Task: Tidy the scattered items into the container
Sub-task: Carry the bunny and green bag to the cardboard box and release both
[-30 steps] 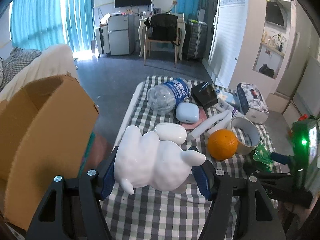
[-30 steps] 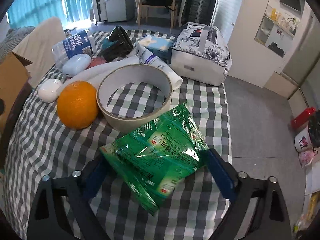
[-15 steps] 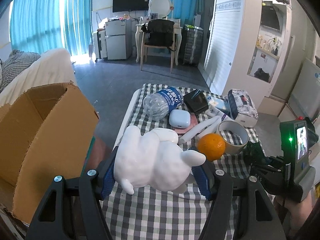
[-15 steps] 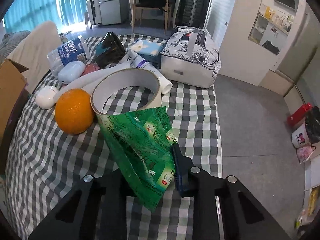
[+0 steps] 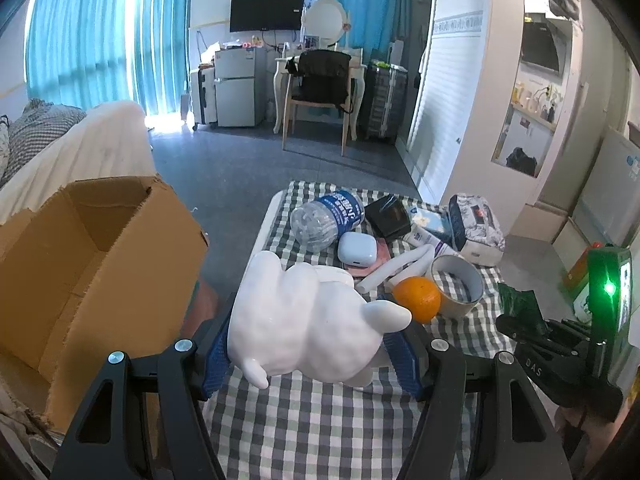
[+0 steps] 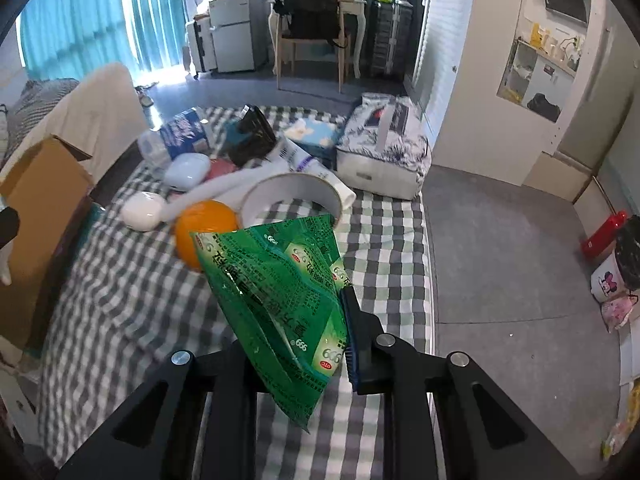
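A: So why is the green sachet pack (image 6: pixel 280 296) dangling clear of the checked tablecloth (image 6: pixel 132 292)?
B: Right gripper (image 6: pixel 304 344) pinches its lower edge, so it hangs slack.
A: And the white rabbit figurine (image 5: pixel 308 320)?
B: Left gripper (image 5: pixel 312 354) clamps its sides; the open cardboard box (image 5: pixel 92 248) waits at nine o'clock. Orange (image 5: pixel 417 298) and tape roll (image 5: pixel 458 285) lie at two o'clock.
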The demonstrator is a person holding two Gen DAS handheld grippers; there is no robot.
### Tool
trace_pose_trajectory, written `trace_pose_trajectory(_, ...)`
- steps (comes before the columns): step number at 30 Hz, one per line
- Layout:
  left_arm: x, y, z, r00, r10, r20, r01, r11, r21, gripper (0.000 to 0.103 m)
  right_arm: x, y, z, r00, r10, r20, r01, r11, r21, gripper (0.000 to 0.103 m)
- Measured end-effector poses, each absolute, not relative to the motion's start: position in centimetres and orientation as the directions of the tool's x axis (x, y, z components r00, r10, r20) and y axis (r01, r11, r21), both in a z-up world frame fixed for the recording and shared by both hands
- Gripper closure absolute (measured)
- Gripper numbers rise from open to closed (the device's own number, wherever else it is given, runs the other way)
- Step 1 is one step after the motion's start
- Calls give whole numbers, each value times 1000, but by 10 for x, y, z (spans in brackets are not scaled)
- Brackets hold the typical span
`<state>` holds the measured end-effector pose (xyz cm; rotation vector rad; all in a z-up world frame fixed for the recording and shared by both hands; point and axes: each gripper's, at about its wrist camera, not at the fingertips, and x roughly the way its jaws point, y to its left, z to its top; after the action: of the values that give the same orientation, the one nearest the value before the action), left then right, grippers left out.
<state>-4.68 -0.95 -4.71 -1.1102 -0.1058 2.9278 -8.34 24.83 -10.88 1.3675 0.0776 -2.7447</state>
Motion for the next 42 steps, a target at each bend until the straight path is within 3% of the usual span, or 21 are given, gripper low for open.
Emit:
trace_pose_trajectory(13, 2, -91, 15, -795, -73, -602, 151, -985, -80, 35, -39, 127, -12, -691, -228, -686, 315, -949, -2, 85)
trace_pose_trajectory(22, 27, -185, 42, -782, -214, -585, 301, -952, -55, 35, -37, 35, 22, -660, -372, -653, 476, -879, 20, 85)
trace_pose_trajectory(30, 13, -251, 15, -705, -282, -650, 390, -921, -23, 35, -61, -56, 7, -573, -448, -686, 593, -805, 30, 85)
trace_pose_trajectory(38, -15, -280, -30, -641, -257, -723, 398, -917, -27, 35, -92, -109, -25, -514, -449, -731, 635, -772, 27, 85)
trace_pose_trajectory(42, -19, -288, -41, -623, -252, -741, 411, -911, -35, 27, -103, -121, -36, -494, -443, -748, 642, -766, 29, 85)
